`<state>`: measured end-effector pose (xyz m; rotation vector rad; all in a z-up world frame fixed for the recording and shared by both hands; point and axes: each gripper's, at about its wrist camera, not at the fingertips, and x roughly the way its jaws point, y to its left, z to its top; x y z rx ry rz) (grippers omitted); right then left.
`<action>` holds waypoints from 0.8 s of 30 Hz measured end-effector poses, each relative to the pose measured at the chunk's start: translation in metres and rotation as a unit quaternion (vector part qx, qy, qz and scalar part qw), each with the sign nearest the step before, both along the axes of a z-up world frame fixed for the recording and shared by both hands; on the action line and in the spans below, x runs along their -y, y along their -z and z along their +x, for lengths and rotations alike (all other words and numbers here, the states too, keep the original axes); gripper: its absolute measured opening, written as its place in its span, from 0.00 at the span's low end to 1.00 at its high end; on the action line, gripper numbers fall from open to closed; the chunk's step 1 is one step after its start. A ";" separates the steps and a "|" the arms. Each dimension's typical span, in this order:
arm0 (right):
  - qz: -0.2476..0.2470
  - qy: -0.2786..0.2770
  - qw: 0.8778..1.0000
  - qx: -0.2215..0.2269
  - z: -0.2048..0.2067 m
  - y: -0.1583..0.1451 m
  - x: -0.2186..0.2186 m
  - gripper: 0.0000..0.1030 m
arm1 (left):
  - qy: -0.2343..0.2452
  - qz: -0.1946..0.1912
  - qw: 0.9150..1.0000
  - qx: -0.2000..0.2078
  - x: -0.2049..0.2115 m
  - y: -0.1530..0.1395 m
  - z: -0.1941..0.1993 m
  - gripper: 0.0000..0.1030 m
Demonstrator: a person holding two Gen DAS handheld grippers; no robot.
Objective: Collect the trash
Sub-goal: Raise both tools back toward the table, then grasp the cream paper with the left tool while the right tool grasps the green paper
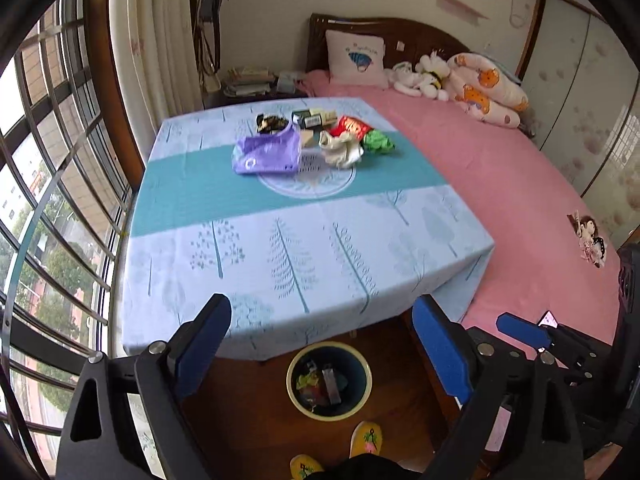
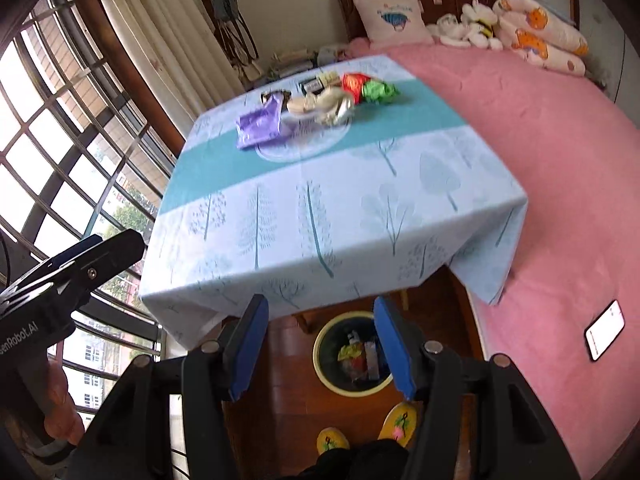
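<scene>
Trash heaped near the far edge of the surface, toward its middle: purple bag, cream wrapper, red wrapper, green wrapper. Bin on the floor below the near edge, already holding some pieces. Left gripper and right gripper both hovering above the bin, fingers spread and empty. Probably best to reach across for an outlying piece first, pinch crumpled folds firmly, lift clear of neighbours, release right above the bin.
</scene>
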<state>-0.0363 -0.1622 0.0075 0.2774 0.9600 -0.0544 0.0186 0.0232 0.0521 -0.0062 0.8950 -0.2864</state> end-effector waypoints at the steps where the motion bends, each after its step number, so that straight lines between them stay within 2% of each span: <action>1: -0.004 0.002 1.000 0.006 0.002 -0.005 0.001 0.54 | 0.001 -0.001 1.000 0.003 0.001 -0.002 0.001 0.88; 7: -0.015 0.013 0.999 0.032 0.013 -0.030 0.007 0.54 | 0.012 0.001 1.000 0.023 0.008 -0.017 0.013 0.89; 13: -0.013 0.022 0.999 0.048 0.037 -0.035 0.028 0.54 | 0.021 0.008 0.999 0.023 0.024 -0.016 0.041 0.89; 19: -0.011 0.017 0.998 0.054 0.089 -0.027 0.062 0.54 | 0.014 0.023 1.000 0.008 0.051 -0.002 0.094 0.89; 24: -0.016 -0.015 0.999 0.046 0.159 -0.014 0.103 0.54 | -0.018 0.028 0.999 -0.006 0.079 0.015 0.162 0.89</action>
